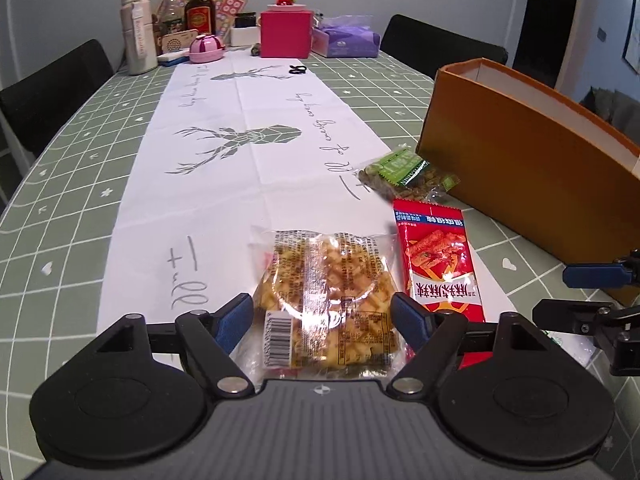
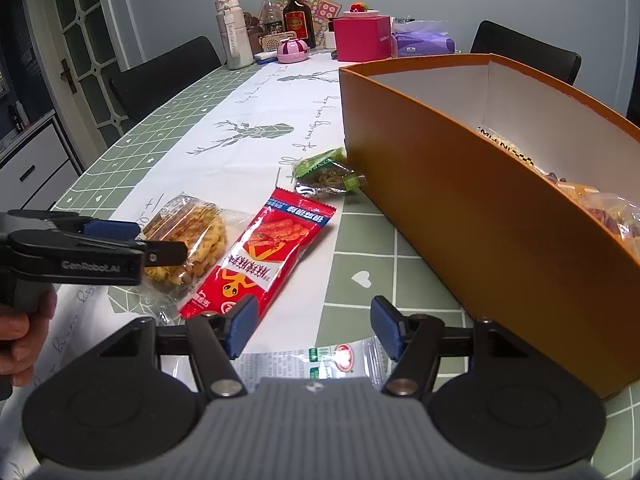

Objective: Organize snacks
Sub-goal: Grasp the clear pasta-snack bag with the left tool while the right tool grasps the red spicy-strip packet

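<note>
A clear pack of yellow fried snacks (image 1: 326,300) lies on the white runner between the open fingers of my left gripper (image 1: 324,314); it also shows in the right wrist view (image 2: 188,240). A red snack pack (image 1: 438,264) (image 2: 260,260) lies just right of it. A green snack pack (image 1: 408,174) (image 2: 328,174) lies against the orange box (image 1: 520,160) (image 2: 460,184), which holds several snacks. My right gripper (image 2: 314,326) is open above a silver-white pack (image 2: 320,362); it shows in the left wrist view (image 1: 576,292).
The far table end carries bottles (image 2: 236,36), a pink box (image 2: 360,38), a purple tissue pack (image 2: 424,42) and small items. Black chairs (image 2: 160,76) stand at both sides. The green checked tablecloth (image 1: 60,200) carries a white runner (image 1: 224,128).
</note>
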Available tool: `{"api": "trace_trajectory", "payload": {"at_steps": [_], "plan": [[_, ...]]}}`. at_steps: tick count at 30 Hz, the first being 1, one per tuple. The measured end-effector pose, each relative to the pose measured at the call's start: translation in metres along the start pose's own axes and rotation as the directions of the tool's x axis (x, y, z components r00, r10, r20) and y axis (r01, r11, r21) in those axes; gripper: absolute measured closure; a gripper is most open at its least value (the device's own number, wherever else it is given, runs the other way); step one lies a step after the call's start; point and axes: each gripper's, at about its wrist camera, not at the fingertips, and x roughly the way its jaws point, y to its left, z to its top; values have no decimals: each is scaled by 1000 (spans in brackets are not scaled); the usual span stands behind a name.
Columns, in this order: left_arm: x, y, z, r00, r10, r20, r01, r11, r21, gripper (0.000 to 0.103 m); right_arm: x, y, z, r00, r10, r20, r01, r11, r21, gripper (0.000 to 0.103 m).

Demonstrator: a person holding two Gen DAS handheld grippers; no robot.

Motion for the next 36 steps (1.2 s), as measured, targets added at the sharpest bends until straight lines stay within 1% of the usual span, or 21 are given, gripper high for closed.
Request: {"api": "trace_trajectory", "payload": {"at_steps": [4,7,9,11,13,16,19,24,27,30,36], "plan": [[9,-1,2,1000,8,2,-8,1000,4,4,3,1,1,1000,2,-4,-2,1000,-1,41],[16,0,1,1000,8,-7,-8,1000,-1,0,6,3,2,1000,4,-8,-4,1000,-3,41],[20,5,1,1000,2,-12,-2,1000,-22,0,7,4,2,1000,4,-8,-4,1000,-1,41],[23,11,0,1000,-24,-18,23,998,-66,0,7,4,2,1000,2,-7,-2,1000,0,41],[21,13,-2,1000,-24,-6,24,997,-69,0,8,5,3,1000,1,-7,-1,1000,3,40],[13,13,-8,1000,-21,4,22,998,-54,11,12,7,5,1000,0,-11,0,1000,11,38],[2,16,-18,1000,-4,2,4,999,-38,14,18,12,8,1000,1,-21,0,1000,15,38],[-19,27,-36,1000,12,-11,-13,998,-62,15,35,25,14,999,1,-39,0,1000,29,38],[-27,31,-44,1000,21,-14,-22,997,-74,15,46,37,19,999,-19,-26,20,999,37,37],[-32,33,-47,1000,22,-15,-23,997,-77,15,61,47,23,998,-59,-32,60,997,39,37],[-33,34,-49,1000,22,-10,-23,996,-82,14,77,66,27,994,-110,-24,110,994,-21,37]]}}
